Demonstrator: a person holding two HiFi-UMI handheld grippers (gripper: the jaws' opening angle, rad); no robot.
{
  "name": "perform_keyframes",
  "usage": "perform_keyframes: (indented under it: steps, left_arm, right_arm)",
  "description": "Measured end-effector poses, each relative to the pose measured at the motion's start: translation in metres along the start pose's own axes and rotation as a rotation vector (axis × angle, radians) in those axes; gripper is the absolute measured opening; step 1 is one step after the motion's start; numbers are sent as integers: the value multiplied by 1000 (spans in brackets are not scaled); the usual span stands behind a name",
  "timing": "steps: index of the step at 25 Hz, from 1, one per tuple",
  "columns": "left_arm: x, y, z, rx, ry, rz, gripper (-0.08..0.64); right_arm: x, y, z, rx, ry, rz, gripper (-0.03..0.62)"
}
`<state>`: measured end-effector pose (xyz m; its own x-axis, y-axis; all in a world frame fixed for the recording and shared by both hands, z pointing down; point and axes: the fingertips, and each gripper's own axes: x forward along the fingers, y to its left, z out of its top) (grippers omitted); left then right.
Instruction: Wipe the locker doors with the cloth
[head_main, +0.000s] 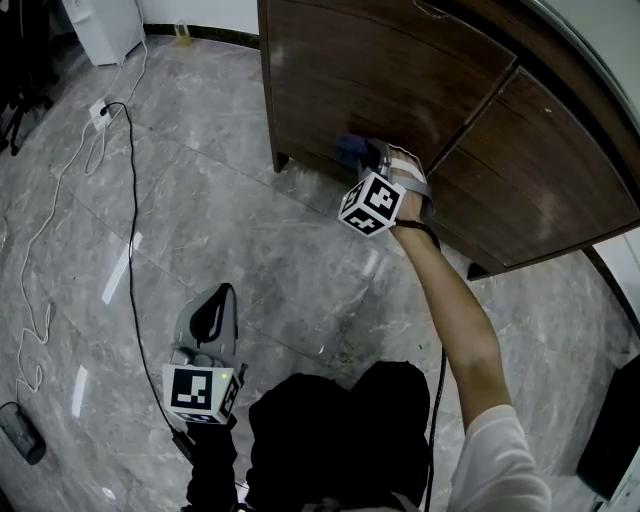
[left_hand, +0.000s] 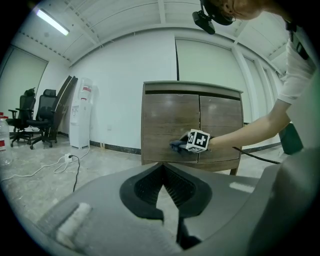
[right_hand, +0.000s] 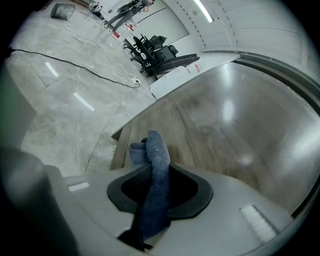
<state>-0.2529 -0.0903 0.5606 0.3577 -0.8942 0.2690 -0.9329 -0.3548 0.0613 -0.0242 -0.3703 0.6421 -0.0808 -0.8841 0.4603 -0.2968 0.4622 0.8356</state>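
Wiping looks under way, not finished: the right gripper (head_main: 378, 160), closed on a folded blue cloth (right_hand: 156, 150), presses it low on the left locker door (head_main: 390, 70), at about 12 o'clock in the head view. The right locker door (head_main: 540, 180), at 2 o'clock, probably awaits its turn; no view shows which areas are already clean. The cloth is soft, thick terry, bunched upright between the jaws. The left gripper (head_main: 215, 310) hangs at 7 o'clock above the floor (head_main: 200, 200), jaws together and empty.
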Motion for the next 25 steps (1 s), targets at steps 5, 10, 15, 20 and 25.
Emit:
perform_keyframes:
  steps: [5, 10, 15, 20, 25]
  left_arm:
    - [0, -6, 3, -4, -7, -12, 3]
    - [-3, -5, 6, -3, -23, -15, 3]
    - [-3, -4, 12, -3, -45, -18, 3]
    - [-5, -3, 14, -6, -58, -24, 3]
    - [-2, -3, 12, -13, -54, -28, 3]
  right_arm:
    - [-24, -48, 23, -16, -52, -86, 96]
    - [-45, -94, 47, -28, -95, -164, 95]
    - [-63, -134, 70, -49, -125, -224, 95]
    - [-80, -167, 89, -71, -136, -275, 95]
    - [-92, -202, 102, -81, -156, -322, 95]
